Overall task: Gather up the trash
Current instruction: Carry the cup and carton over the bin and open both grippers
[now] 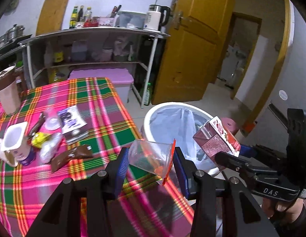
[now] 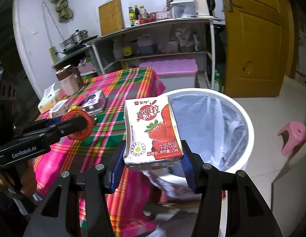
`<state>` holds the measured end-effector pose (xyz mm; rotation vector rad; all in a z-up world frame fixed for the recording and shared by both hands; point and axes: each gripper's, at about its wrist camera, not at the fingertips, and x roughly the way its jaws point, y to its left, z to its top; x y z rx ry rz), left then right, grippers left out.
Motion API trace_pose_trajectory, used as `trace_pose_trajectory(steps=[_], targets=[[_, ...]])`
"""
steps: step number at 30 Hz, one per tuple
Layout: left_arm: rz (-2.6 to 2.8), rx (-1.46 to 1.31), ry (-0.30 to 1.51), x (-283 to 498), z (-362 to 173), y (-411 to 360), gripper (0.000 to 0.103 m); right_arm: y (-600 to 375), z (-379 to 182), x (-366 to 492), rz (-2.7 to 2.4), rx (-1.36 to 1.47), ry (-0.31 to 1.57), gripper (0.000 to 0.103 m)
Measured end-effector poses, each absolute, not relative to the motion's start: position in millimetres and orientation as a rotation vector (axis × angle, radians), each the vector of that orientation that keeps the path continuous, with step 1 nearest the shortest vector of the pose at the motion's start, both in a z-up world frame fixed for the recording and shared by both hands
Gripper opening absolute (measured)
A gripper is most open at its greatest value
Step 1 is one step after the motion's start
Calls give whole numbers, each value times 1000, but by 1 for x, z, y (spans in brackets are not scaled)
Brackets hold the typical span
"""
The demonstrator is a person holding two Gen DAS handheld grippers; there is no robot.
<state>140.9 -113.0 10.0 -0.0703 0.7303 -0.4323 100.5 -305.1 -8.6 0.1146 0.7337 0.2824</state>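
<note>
My left gripper (image 1: 151,158) is shut on a clear plastic cup with a red lid (image 1: 151,156), held on its side over the table's right edge; it shows in the right wrist view (image 2: 77,126) too. My right gripper (image 2: 153,158) is shut on a strawberry milk carton (image 2: 153,130), held at the near rim of the white trash bin (image 2: 249,130) lined with a clear bag. The carton (image 1: 218,140) and bin (image 1: 147,122) also show in the left wrist view. More trash lies on the plaid table (image 1: 105,118): a yogurt cup (image 1: 14,144), brown wrappers (image 1: 69,156), a yellow wrapper (image 1: 39,140).
A brown-lidded jar (image 1: 6,90) stands at the table's far left, a tissue pack (image 2: 49,98) beside it. A metal shelf (image 1: 93,45) with bottles and a kettle stands behind, a purple-lidded box (image 1: 105,77) below. A pink stool (image 2: 293,136) and a yellow door (image 1: 194,39) are right.
</note>
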Motion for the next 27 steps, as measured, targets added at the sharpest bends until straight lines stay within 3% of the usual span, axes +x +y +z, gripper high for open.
trace_pose_trajectory(steps=[27], targets=[[-596, 30, 806, 192, -20, -199, 46, -359, -36, 123, 136, 162, 838, 54]])
